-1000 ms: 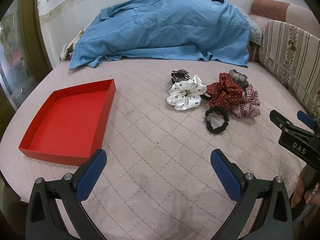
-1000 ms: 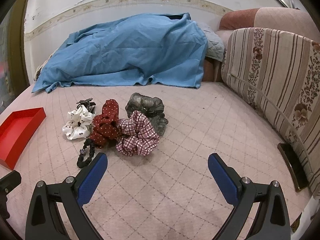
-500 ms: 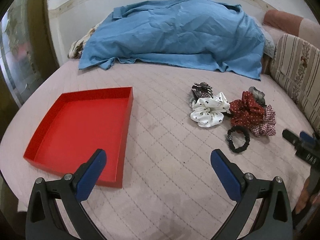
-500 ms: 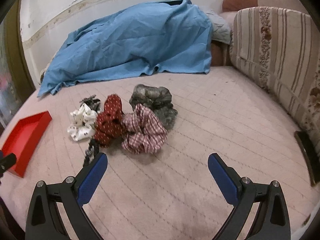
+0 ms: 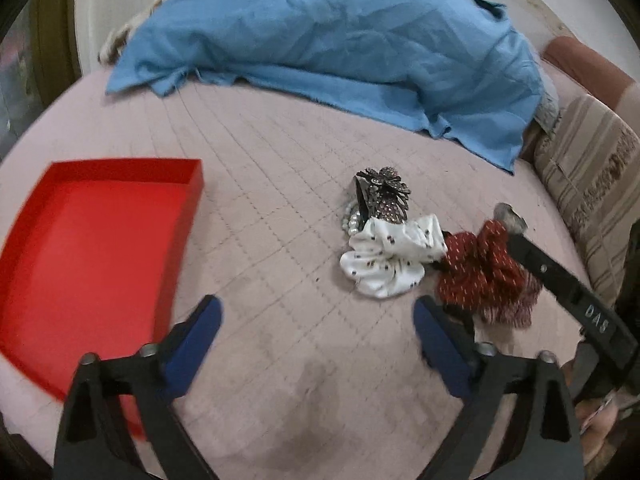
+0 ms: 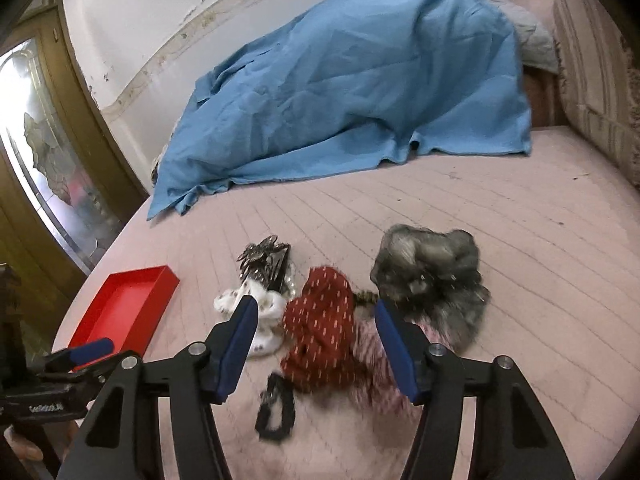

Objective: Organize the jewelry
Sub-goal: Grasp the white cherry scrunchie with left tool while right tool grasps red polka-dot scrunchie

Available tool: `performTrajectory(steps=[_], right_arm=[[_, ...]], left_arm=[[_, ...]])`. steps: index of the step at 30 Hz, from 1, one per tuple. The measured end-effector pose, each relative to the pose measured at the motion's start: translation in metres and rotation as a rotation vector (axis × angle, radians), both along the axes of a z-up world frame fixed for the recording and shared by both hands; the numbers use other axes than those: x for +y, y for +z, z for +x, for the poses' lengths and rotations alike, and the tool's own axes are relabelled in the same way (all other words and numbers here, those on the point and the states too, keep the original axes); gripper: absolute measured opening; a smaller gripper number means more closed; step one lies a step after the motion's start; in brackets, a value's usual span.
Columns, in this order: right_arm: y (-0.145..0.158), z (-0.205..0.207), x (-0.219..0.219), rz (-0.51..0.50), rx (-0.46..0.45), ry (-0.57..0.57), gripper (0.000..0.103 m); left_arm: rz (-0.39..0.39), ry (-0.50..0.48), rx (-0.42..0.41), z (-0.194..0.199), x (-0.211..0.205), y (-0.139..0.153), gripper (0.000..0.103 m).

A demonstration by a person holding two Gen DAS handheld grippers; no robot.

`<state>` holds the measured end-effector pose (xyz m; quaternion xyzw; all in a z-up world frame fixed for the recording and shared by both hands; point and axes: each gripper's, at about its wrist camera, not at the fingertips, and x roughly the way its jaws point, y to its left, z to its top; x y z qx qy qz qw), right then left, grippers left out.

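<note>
A heap of hair accessories lies on the pink quilted bed: a white dotted scrunchie [image 5: 390, 260], a dark red dotted scrunchie [image 6: 320, 330], a plaid scrunchie [image 6: 378, 372], a grey scrunchie [image 6: 434, 276], a black beaded hair tie [image 6: 276, 406] and a dark jewelled flower clip [image 5: 384, 194]. A red tray [image 5: 84, 248] sits empty at the left. My left gripper [image 5: 316, 336] is open over bare quilt between tray and heap. My right gripper [image 6: 316, 348] is open, its jaws either side of the red scrunchie, just above it.
A crumpled blue sheet [image 5: 340, 44] covers the back of the bed. A striped sofa cushion [image 5: 592, 188] lines the right side. A door with frosted glass [image 6: 52, 176] stands at the left. The right gripper's body [image 5: 568, 292] reaches in over the heap.
My right gripper has moved forward and down over the heap, now straddling the red scrunchie. My left gripper has swung closer to the bed. Both stay open.
</note>
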<state>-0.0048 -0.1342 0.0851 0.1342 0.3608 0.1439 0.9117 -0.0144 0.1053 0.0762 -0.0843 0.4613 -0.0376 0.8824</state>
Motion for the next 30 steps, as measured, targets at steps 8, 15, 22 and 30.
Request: performTrajectory(steps=[8, 15, 22, 30], right_arm=[[-0.026, 0.023, -0.003, 0.035, 0.069, 0.036, 0.042], [-0.034, 0.027, -0.007, 0.061, 0.101, 0.052, 0.012], [-0.023, 0.016, -0.007, 0.089, 0.071, 0.048, 0.011], [0.003, -0.015, -0.001, 0.138, 0.026, 0.060, 0.011]], left_arm=[[-0.012, -0.044, 0.068, 0.054, -0.024, -0.036, 0.071], [-0.049, -0.128, 0.136, 0.072, -0.042, -0.055, 0.016], [-0.055, -0.138, 0.061, 0.046, -0.030, -0.026, 0.007], [-0.071, -0.107, -0.035, 0.007, 0.030, 0.008, 0.007]])
